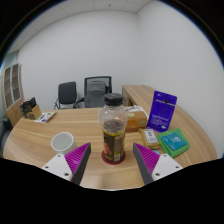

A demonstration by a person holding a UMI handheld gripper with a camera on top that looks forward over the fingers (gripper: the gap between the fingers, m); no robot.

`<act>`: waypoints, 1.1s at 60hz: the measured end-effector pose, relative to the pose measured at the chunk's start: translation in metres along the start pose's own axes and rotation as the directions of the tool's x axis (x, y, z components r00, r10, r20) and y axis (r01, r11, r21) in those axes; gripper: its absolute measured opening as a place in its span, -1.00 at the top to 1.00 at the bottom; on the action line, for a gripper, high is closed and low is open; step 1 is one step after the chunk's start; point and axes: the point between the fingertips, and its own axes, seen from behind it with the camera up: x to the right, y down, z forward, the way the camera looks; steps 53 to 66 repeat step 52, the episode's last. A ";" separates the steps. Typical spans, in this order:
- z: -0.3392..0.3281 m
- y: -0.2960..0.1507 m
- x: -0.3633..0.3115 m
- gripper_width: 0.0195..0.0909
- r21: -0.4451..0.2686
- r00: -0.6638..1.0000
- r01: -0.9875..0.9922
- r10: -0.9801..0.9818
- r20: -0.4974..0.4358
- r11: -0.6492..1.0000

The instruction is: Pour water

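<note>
A: Item one, bottle [112, 128]. Upright on the table [40, 140], dark cap on, amber liquid in the lower part. Position: between the fingers, slightly ahead of the pads [79, 157].

B: Gripper [112, 166] state?

A: Spread wide, a gap at either side of the bottle. Nothing held (my reading: the grasp is the step in hand).

B: Item two?

A: Cup [63, 142], white, to the left of the bottle and near it, mouth up. Presumably the receiver.

B: Handling note for the grasp?

A: Advance until the pads flank the label, mid-body, below the shoulder; centre first, since an off-centre close would likely tip a tall bottle. The cap looks to be on, so it needs attention before any pour.

B: Surroundings?

A: Purple pouch [162, 109] and green box [173, 143] to the right, well apart from the cup. Chairs [82, 93] beyond the table.
</note>
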 end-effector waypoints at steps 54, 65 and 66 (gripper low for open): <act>-0.299 0.031 -0.111 -0.86 -0.054 0.995 0.026 -0.031 -0.097 0.998; -0.299 0.031 -0.111 -0.86 -0.054 0.995 0.026 -0.031 -0.097 0.998; -0.299 0.031 -0.111 -0.86 -0.054 0.995 0.026 -0.031 -0.097 0.998</act>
